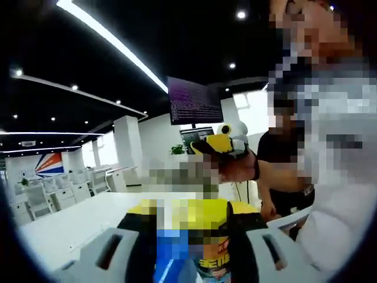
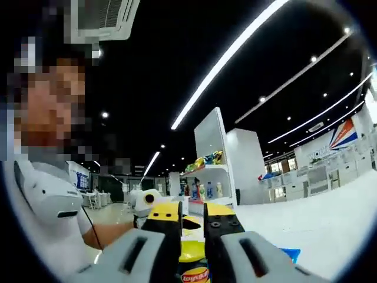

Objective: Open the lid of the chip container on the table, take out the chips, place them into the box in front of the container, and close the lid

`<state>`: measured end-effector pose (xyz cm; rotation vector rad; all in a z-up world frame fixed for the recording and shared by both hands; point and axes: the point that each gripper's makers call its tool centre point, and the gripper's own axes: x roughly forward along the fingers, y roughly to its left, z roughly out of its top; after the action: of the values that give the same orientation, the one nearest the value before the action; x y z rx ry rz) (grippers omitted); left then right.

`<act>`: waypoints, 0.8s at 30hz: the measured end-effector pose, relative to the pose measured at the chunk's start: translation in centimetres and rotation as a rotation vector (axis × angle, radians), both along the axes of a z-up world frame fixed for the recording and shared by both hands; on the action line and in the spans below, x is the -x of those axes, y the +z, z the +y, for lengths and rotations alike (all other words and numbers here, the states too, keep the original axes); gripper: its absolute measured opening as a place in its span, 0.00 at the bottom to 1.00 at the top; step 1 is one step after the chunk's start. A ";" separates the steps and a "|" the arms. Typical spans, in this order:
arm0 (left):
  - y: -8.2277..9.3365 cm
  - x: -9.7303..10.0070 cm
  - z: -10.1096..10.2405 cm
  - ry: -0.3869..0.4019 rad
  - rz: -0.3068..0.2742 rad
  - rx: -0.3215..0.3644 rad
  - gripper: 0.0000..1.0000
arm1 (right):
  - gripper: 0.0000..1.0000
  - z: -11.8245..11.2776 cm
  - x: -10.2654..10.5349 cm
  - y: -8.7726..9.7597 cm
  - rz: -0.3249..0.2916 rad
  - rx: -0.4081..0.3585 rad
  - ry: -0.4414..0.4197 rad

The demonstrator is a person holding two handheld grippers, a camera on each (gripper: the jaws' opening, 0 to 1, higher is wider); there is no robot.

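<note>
The left tongs (image 1: 189, 247) are standing spread wide, the yellow chip container (image 1: 197, 227) sitting between the jaws above the white tabletop (image 1: 76, 221); whether they touch it cannot be told. In the right gripper view, the right tongs (image 2: 193, 233) are nearly pressed together, pinching the container's yellow lid (image 2: 191, 247), with a blue box (image 2: 290, 254) just beside

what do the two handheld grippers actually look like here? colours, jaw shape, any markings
Left gripper: two light-grey moulded jaws, each with a dark slot, black inner pads. Right gripper: same grey slotted jaws, with black square-ended fingertips showing screw holes, one capped yellow. In the right gripper view the other gripper's yellow body and white rounded housing come in from the left. No cables or readable markings visible.
</note>
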<state>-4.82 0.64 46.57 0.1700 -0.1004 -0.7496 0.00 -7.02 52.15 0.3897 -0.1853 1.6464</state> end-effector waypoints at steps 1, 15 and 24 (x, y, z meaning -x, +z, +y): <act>0.0 0.1 0.1 0.007 -0.003 0.004 0.52 | 0.17 -0.2 -0.2 -0.4 -0.001 0.009 -0.011; -2.7 1.1 1.2 0.034 0.041 -0.011 0.63 | 0.31 0.3 1.0 -6.6 -0.152 0.212 -0.008; -5.1 1.9 6.3 0.166 0.076 0.044 0.67 | 0.40 -0.3 -3.4 -9.8 -0.113 0.242 -0.132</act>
<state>-6.75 6.94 41.46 0.1064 -0.0302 -0.5874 3.42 -7.29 42.34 0.0984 -0.0927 1.5399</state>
